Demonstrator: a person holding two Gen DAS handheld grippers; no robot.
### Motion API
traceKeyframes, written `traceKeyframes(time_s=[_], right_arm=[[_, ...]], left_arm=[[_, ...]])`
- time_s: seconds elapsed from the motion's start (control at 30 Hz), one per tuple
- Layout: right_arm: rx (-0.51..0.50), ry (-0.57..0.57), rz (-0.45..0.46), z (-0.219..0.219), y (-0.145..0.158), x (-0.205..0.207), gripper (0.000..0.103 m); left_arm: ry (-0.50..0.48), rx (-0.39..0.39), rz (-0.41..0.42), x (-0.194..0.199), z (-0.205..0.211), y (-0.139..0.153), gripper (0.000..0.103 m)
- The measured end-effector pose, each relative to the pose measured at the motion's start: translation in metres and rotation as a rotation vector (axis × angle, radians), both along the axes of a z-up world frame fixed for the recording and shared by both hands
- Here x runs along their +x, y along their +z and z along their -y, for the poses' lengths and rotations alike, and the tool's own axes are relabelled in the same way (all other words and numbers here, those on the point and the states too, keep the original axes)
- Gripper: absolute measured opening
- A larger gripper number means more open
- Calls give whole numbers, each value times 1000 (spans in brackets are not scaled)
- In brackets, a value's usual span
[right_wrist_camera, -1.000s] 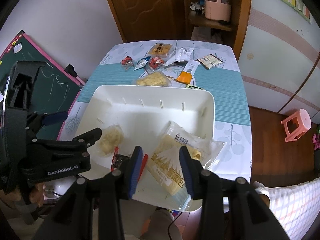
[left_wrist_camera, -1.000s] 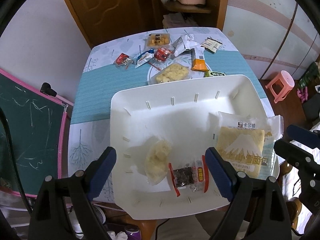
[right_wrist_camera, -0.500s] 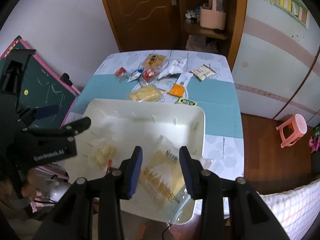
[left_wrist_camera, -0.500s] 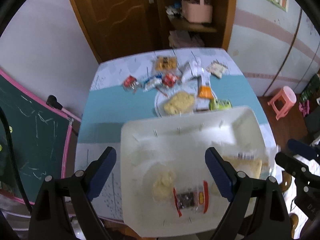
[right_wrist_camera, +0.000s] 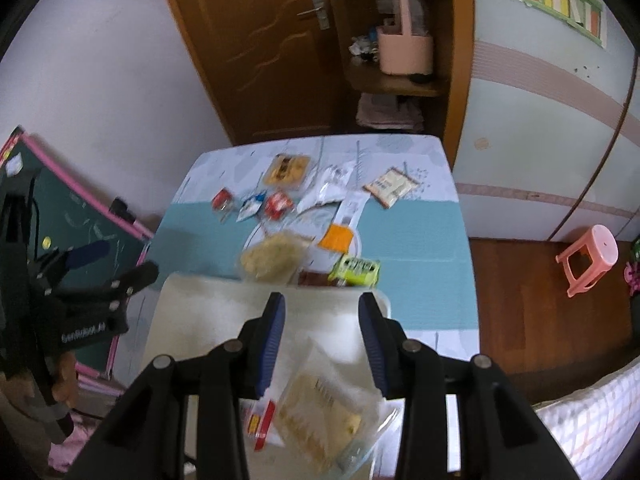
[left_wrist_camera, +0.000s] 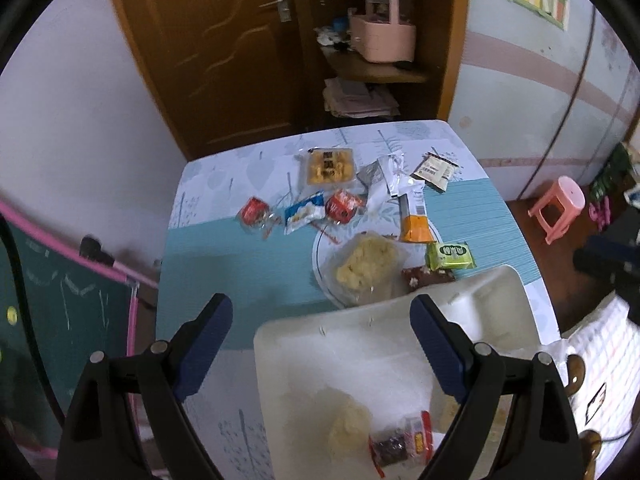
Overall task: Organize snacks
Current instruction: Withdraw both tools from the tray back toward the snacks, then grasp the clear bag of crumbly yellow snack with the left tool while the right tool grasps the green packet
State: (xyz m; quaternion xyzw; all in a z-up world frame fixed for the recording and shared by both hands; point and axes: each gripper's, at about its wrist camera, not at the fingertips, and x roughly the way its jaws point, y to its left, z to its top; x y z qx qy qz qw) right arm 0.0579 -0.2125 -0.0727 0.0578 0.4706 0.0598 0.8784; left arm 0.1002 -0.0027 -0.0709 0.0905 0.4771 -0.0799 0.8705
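Note:
A white tray (left_wrist_camera: 304,344) sits at the near end of the table; it also shows in the right wrist view (right_wrist_camera: 192,300). In it lie a pale puffed snack bag (left_wrist_camera: 348,424), a red-edged dark snack pack (left_wrist_camera: 404,440) and a big yellow bread bag (right_wrist_camera: 320,420). Several loose snacks lie beyond it: a yellow chip bag (left_wrist_camera: 368,264), a green pack (left_wrist_camera: 450,255), an orange pack (left_wrist_camera: 416,228), red packs (left_wrist_camera: 342,205) and a yellow cookie pack (left_wrist_camera: 329,166). My left gripper (left_wrist_camera: 320,320) is open and empty above the tray's far left. My right gripper (right_wrist_camera: 322,316) is open and empty above the tray.
A round plate (left_wrist_camera: 320,264) lies under the chip bag. A green chalkboard (left_wrist_camera: 60,312) leans at the left of the table. A pink stool (left_wrist_camera: 558,208) stands on the floor at the right. A brown door (left_wrist_camera: 208,52) and a shelf are behind the table.
Both grippers have risen and pulled back from the tray, so more of the far table and room shows. Both stay open and empty.

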Motion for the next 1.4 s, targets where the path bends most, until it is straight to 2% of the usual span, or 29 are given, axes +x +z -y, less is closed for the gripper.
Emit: traceKeyframes(time_s=[0.23, 0.4, 0.63, 0.77, 0.93, 1.07, 1.2, 1.4], right_arm=[[31, -44, -31, 15, 0, 57, 38], [57, -67, -120, 20, -25, 100, 40], [104, -86, -313, 23, -94, 145, 40], [121, -114, -433, 25, -137, 159, 40], [200, -174, -563, 33, -181, 165, 40], [199, -188, -600, 30, -195, 167, 41], [195, -195, -590, 26, -195, 171, 45], [79, -164, -598, 7, -194, 179, 50]], left_arm=[[-99, 3, -60, 54, 19, -17, 90], [-155, 23, -135, 92, 40, -50, 90], [-227, 24, -293, 122, 65, -108, 90], [-256, 41, -369, 131, 75, -139, 90], [-263, 49, -443, 139, 80, -166, 90], [-262, 50, -480, 142, 80, -181, 90], [-255, 51, -511, 144, 78, -191, 90], [-254, 67, -533, 146, 79, -203, 90]])
